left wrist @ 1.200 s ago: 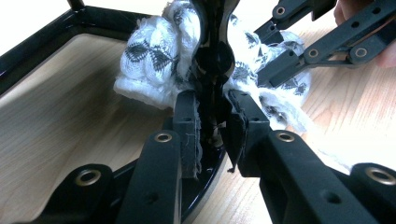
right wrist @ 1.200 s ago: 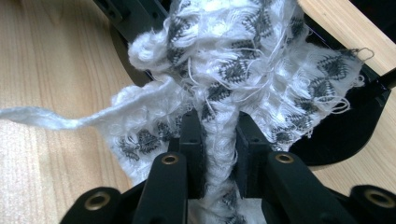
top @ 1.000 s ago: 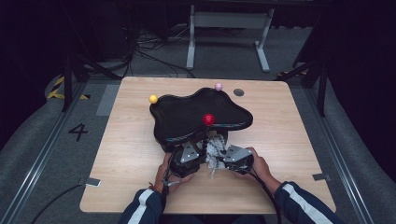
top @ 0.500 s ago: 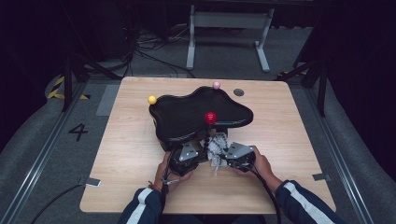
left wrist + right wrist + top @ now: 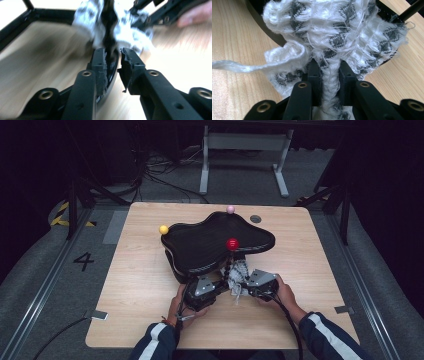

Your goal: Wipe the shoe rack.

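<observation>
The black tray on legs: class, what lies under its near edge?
Under the black tray hangs a white and grey cloth, wrapped round a black leg. The right gripper pinches the cloth. The tray's top hides everything farther beneath it.

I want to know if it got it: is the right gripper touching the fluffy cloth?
Touching. The right gripper view shows the right gripper pinching the cloth.

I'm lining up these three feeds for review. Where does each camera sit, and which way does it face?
High view: above the person's side, looking forward and down on the table; both forearms, left gripper, right gripper.
Left gripper view: rides the left gripper, looking along its jaws, closed on a black rim.
Right gripper view: rides the right gripper, its jaws clamping white-grey cloth.
Shared: cloth, wooden table.
</observation>
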### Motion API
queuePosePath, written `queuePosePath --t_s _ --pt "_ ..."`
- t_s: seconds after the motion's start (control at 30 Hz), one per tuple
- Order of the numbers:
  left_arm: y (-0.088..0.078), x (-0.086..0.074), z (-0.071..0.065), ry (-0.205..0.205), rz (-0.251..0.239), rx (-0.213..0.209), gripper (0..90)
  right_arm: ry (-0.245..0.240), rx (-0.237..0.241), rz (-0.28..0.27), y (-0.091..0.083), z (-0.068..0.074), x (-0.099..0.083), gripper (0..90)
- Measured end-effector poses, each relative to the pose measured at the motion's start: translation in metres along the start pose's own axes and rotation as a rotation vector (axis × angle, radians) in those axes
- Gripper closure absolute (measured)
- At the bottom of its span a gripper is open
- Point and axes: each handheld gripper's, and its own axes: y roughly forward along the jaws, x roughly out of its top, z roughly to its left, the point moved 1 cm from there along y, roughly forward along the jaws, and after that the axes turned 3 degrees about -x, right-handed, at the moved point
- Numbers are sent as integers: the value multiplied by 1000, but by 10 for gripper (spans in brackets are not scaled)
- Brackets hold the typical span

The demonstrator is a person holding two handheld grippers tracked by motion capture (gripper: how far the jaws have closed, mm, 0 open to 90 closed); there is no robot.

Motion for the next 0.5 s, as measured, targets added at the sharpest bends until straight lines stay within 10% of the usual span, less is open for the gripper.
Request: queuePosePath --t_s 0.13,0.37,0.5 --pt "-22 -25 14 -18 57 18 692 0 5 -2 0 -1 0 754" --pt "-53 -53 57 -229 24 125 507 8 13 -4 1 -1 -1 751" --pt "-59 -60 76 -258 44 182 427 9 13 -8 1 -2 -2 746"
